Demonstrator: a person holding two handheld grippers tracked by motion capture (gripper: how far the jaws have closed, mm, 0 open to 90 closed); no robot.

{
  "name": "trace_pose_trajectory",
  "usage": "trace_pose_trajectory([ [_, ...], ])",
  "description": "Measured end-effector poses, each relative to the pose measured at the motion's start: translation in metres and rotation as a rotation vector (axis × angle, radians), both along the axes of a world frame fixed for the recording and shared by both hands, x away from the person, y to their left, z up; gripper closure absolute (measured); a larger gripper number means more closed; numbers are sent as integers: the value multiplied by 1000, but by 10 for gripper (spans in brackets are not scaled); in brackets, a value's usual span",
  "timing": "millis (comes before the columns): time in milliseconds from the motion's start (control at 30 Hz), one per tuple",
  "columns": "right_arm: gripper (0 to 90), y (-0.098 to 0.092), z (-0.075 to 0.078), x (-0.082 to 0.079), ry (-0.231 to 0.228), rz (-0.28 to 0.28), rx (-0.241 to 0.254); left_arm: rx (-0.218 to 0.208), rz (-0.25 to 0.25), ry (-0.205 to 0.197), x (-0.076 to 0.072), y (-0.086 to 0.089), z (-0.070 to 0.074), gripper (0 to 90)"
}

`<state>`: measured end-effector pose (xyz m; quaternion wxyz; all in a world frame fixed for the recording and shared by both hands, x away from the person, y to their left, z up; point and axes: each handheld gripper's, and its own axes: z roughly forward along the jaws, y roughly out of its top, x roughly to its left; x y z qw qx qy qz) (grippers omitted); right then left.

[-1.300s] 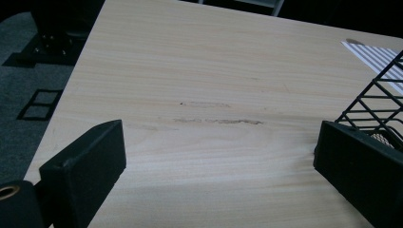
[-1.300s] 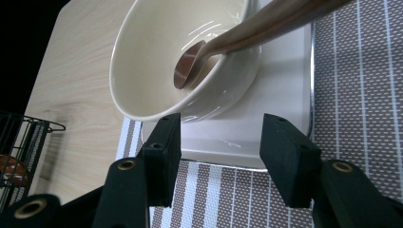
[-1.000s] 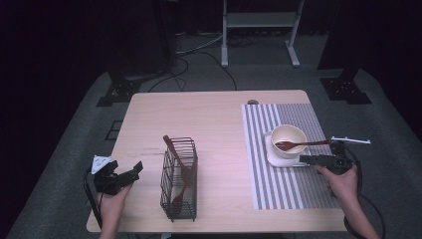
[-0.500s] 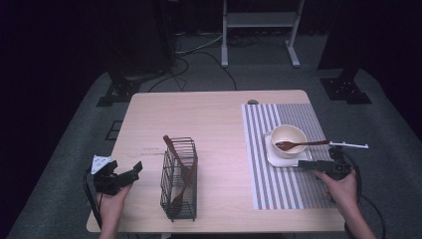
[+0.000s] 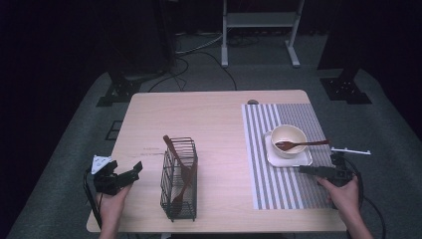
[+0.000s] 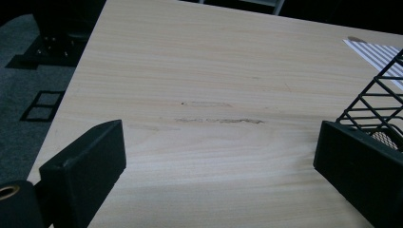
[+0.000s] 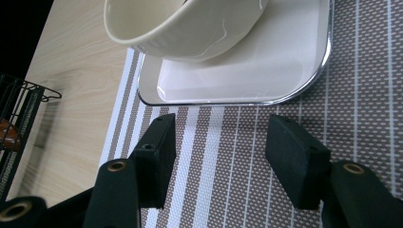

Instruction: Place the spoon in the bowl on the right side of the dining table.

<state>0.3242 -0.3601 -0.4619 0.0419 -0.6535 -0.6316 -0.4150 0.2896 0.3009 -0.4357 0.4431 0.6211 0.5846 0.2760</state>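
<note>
Spoon (image 5: 301, 145) bowl end hidden inside bowl (image 5: 288, 138).

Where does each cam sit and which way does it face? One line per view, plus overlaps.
High view: above the person's side, facing forward and down on the table; forearms, left gripper, right gripper.
Left gripper view: across bare table to the wire basket; own jaws wide apart.
Right gripper view: low over the striped mat, facing bowl and tray.
Shared: basket, mat.
</note>
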Motion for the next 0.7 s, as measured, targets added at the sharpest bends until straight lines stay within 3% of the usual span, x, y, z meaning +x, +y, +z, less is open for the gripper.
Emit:
trace_pose_trajectory([
  [400,419,9,3,-12,-18,26,-37,-1,-1,0,0,0,0,26],
  [700,407,16,3,-19,-27,54,-34,-1,-1,0,0,0,0,26],
])
